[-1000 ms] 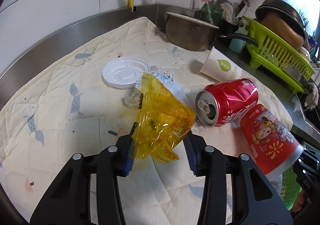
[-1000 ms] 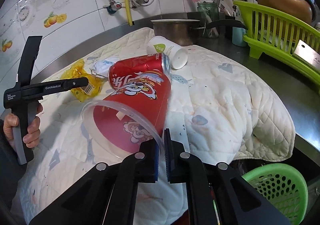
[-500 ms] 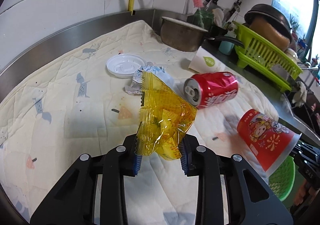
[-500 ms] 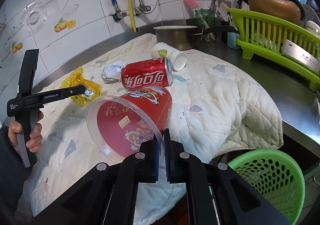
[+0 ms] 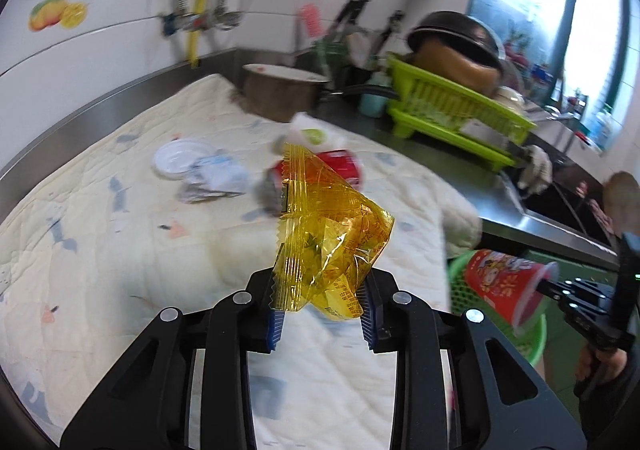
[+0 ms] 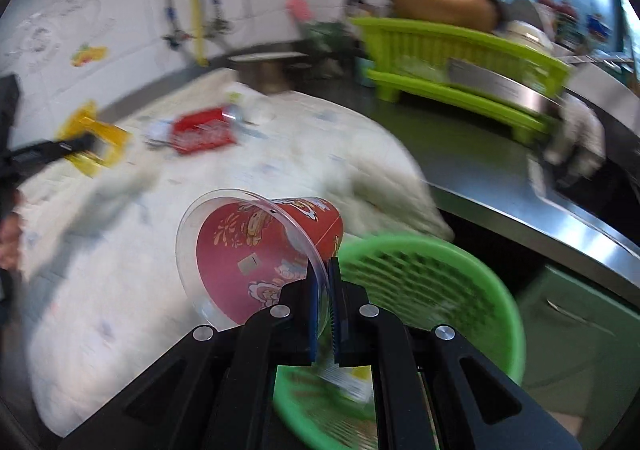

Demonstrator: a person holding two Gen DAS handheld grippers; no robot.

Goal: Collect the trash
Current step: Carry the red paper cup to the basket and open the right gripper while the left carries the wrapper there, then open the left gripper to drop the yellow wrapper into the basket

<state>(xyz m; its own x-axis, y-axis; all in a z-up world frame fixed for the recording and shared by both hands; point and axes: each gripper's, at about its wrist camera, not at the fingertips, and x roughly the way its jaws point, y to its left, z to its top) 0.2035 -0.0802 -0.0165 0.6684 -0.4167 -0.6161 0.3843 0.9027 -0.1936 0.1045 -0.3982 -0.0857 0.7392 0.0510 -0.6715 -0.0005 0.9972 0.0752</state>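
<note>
The right gripper is pinched tight on the clear rim of the red printed plastic cup. The cup hangs just past the edge of the surface, beside and partly over the round green plastic basket. The left gripper is squeezed on the crinkly yellow see-through wrapper, held up in the air over the cream quilted cloth.

To do this well, I think the cup should be right above the middle of the basket before it is let go, mouth tipped down. Then the wrapper can follow.

The basket sits low, below the steel edge of the surface. The crushed red soda can lies well away on the cloth, so nothing blocks the path.
</note>
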